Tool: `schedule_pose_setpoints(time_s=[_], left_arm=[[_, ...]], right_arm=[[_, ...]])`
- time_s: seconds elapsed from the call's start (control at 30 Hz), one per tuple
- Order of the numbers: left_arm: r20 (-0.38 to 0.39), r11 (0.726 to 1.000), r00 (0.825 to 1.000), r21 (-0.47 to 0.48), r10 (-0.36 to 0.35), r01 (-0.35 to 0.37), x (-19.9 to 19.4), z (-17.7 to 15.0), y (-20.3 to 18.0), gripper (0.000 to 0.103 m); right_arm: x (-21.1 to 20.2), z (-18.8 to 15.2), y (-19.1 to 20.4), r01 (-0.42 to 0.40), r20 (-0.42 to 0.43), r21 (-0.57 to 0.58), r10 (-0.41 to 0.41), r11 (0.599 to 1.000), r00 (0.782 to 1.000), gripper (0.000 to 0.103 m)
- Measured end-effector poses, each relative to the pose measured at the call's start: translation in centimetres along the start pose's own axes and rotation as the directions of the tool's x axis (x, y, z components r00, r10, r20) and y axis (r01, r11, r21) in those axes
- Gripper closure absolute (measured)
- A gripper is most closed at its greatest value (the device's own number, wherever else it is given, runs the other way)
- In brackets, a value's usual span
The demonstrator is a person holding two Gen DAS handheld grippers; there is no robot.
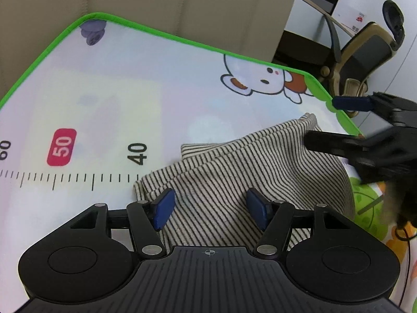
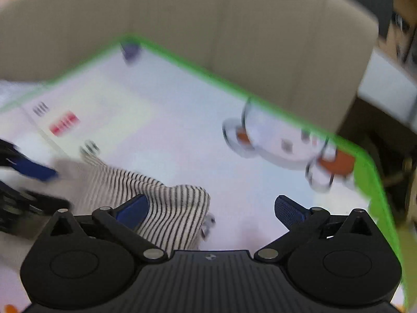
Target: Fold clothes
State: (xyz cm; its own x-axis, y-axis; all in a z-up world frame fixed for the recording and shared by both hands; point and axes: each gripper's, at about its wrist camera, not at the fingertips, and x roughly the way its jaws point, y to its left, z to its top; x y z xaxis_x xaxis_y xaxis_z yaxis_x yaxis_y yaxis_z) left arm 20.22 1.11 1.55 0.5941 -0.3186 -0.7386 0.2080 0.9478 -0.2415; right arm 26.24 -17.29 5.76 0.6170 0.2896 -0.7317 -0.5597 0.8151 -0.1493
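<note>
The striped garment [image 1: 234, 172] sits bunched on the play mat [image 1: 130, 91], down toward the mat's five o'clock corner in the left wrist view, a soft ribbed knit in thin black-and-cream lines, already lumpy with a doubled flap at its top edge. The left gripper [image 1: 211, 208] hovers right over it, jaws spread, blue pads on either side of the cloth with nothing pinched between them. Over at three o'clock the right gripper [image 1: 328, 120] comes in from the mat's green border, jaws wide apart too, empty. From its own blurred view the garment [image 2: 166, 203] lies at seven o'clock, under the left finger [image 2: 133, 211] only. The risk, as I read it: this stretchy knit is thick and layered, so a pinch could take a single layer or too many, and the fold would drag crooked. The mat looks smooth and slick, printed with a ruler [image 1: 73, 180] and a cartoon bear [image 1: 260, 78], so the bundle may slide rather than crease. A beige padded chair back [image 1: 182, 5] stands beyond at twelve o'clock.
</note>
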Motion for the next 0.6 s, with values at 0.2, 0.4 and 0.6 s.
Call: schedule_pose_setpoints(time_s=[0.2, 0.4, 0.6], left_arm=[[-0.007, 1.0, 1.0, -0.006, 0.009, -0.009, 0.2, 0.1, 0.2, 0.033], [-0.011, 1.0, 1.0, -0.008, 0.009, -0.009, 0.4, -0.1, 0.4, 0.027], [-0.016, 0.999, 1.0, -0.044, 0.013, -0.014, 0.2, -0.1, 0.9, 0.024]], right_arm=[[0.1, -0.4, 0.5, 0.018, 0.033, -0.051, -0.016, 0.999, 0.999, 0.0], [0.0, -0.5, -1.0, -0.025, 0.011, 0.044, 0.024, 0.999, 1.0, 0.0], [-0.1, -0.7, -1.1, -0.021, 0.017, 0.035, 0.021, 0.999, 1.0, 0.0]])
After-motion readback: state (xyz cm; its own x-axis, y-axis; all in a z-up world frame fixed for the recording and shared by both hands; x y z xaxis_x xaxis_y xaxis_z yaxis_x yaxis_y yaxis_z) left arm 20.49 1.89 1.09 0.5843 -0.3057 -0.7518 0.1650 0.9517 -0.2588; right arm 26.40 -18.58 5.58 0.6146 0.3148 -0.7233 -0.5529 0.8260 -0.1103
